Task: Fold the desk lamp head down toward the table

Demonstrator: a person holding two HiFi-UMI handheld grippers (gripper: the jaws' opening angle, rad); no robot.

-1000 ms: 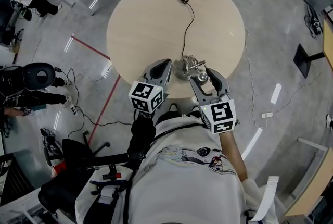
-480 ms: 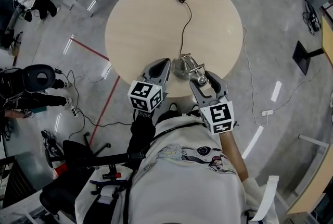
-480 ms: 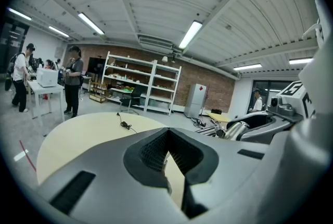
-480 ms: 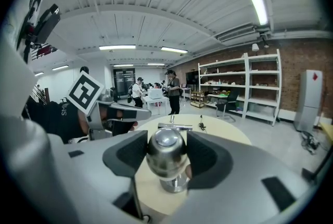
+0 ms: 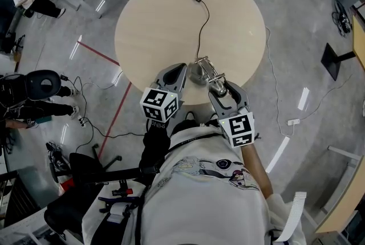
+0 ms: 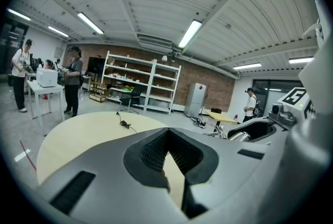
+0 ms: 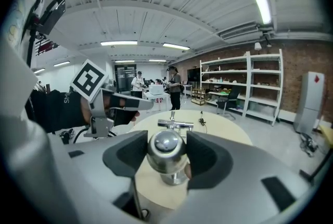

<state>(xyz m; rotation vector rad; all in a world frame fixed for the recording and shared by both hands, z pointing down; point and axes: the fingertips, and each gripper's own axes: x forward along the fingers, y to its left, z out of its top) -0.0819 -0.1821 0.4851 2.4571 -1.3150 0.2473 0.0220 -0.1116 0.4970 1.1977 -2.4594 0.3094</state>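
Your right gripper (image 7: 166,165) is clamped on the desk lamp's chrome head (image 7: 166,149), one pad on each side of the round dome. In the head view this gripper (image 5: 220,88) sits over the near edge of the round tabletop (image 5: 154,21), and the desk lamp (image 5: 203,72) stands right at that edge, closest to you. The lamp's metal arm joint (image 7: 176,124) shows just beyond the head. Your left gripper (image 6: 167,133) has its jaws together at the tips with nothing between them, only tabletop (image 6: 78,137) visible past them. From above it (image 5: 177,72) hovers just left of the lamp, over the same near edge; in the right gripper view it looks apart from the lamp. A black cable (image 5: 201,30) runs from the lamp across the tabletop to the far edge.
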